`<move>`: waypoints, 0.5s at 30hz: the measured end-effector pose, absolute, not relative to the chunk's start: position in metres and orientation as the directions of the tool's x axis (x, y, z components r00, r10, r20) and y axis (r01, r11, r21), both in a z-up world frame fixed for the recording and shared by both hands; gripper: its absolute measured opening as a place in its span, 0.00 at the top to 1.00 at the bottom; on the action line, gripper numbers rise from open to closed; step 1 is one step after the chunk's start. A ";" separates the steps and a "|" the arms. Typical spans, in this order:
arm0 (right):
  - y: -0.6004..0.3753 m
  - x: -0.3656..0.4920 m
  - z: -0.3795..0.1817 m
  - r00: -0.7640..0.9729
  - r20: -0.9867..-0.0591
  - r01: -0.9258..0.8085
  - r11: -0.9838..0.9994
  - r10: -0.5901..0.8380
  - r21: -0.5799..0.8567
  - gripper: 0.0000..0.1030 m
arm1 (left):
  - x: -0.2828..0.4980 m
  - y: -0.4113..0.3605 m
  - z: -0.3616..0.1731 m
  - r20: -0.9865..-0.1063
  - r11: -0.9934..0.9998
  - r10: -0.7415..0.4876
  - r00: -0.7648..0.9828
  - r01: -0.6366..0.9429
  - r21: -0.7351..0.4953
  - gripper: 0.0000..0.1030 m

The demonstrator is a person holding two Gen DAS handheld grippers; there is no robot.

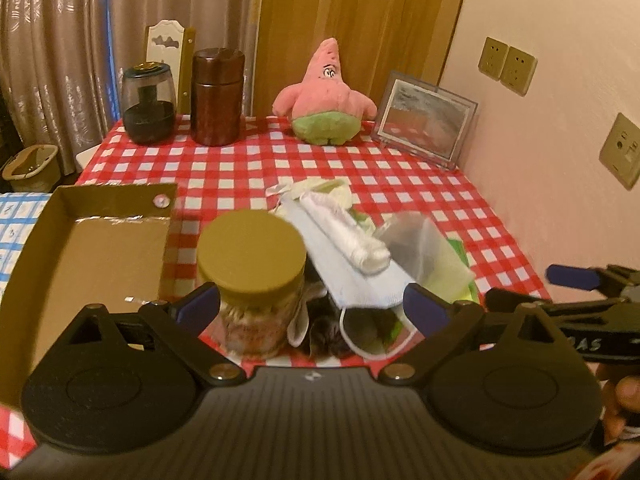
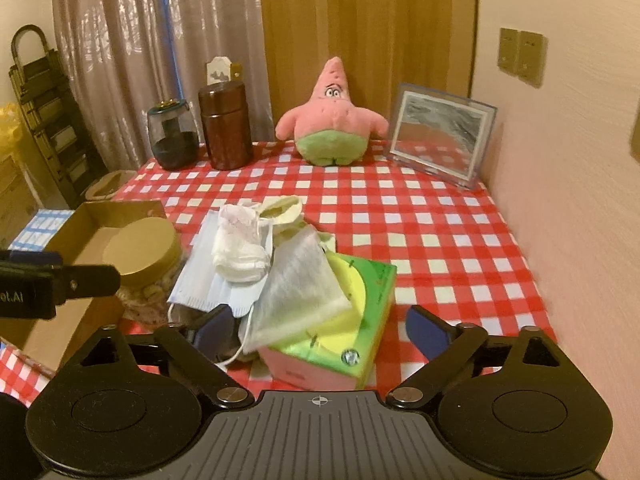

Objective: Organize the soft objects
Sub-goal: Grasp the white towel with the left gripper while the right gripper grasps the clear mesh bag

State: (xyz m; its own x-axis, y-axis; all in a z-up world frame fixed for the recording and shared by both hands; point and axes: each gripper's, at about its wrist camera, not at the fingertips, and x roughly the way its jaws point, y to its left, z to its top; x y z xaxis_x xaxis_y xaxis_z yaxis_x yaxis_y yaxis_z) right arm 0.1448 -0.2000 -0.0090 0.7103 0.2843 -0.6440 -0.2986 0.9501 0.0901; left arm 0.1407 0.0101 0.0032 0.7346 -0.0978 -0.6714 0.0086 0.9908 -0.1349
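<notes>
A pile of soft things lies mid-table: a blue face mask (image 1: 352, 276) (image 2: 204, 276), a white rolled cloth (image 1: 348, 236) (image 2: 240, 244), a translucent mesh pouch (image 2: 300, 284) (image 1: 420, 248) and a cream cloth (image 2: 284, 212). The pouch rests on a green-pink tissue box (image 2: 344, 320). An open cardboard box (image 1: 100, 248) (image 2: 92, 236) sits to the left. My left gripper (image 1: 312, 308) is open, with the jar and mask between its fingers. My right gripper (image 2: 320, 328) is open, straddling the tissue box.
A jar with a gold lid (image 1: 252, 256) (image 2: 144, 248) stands beside the cardboard box. At the back stand a pink star plush (image 1: 324, 96) (image 2: 332, 116), a brown canister (image 1: 218, 96), a dark glass jar (image 1: 148, 104) and a picture frame (image 1: 424, 120). The wall is at right.
</notes>
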 end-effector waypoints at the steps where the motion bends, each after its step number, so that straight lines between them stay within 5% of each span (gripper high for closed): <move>1: -0.199 0.150 -0.012 0.708 -0.646 -0.302 0.949 0.287 0.090 0.14 | 0.146 0.010 0.003 -0.670 0.990 -0.101 0.735 0.011 -0.138 0.06; 15: -0.181 0.207 -0.049 0.669 -0.662 -0.358 0.927 0.339 0.113 0.33 | 0.204 0.007 -0.009 -0.663 0.984 -0.138 0.736 0.028 -0.174 0.09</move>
